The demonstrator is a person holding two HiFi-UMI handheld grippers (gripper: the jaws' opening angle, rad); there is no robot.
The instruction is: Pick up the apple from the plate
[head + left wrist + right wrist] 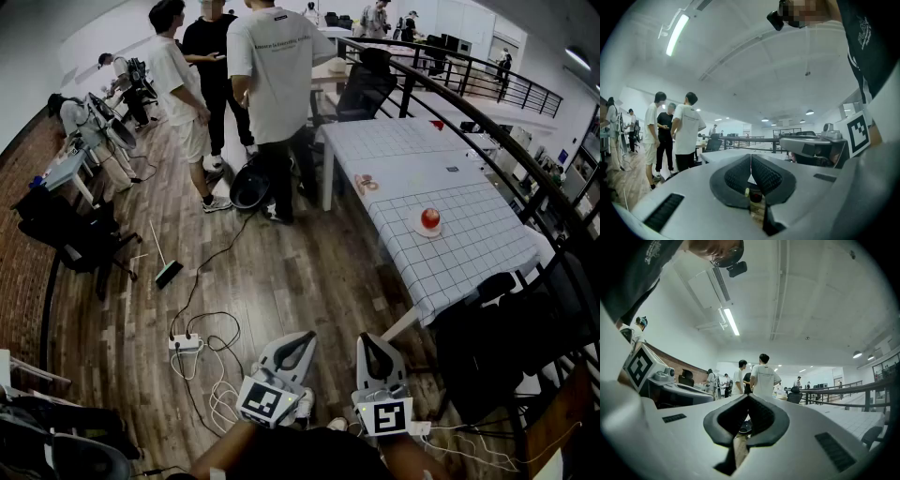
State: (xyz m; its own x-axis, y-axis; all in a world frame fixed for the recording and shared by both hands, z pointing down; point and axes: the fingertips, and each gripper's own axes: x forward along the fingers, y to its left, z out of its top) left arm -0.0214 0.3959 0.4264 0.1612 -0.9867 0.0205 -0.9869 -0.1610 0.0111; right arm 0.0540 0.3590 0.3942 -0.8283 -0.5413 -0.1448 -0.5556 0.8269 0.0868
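A red apple sits on a small white plate on the table with the grid-patterned cloth, at the right of the head view. Both grippers are held low at the bottom of that view, far from the table and over the wooden floor. My left gripper has its jaws together with nothing between them, and they also meet in the left gripper view. My right gripper is shut and empty too, its pads touching in the right gripper view. Neither gripper view shows the apple.
Three people stand on the floor beyond the table's far left corner. A power strip with cables and a broom lie on the floor ahead to the left. A black railing curves along the table's right side. A dark chair stands by the table's near end.
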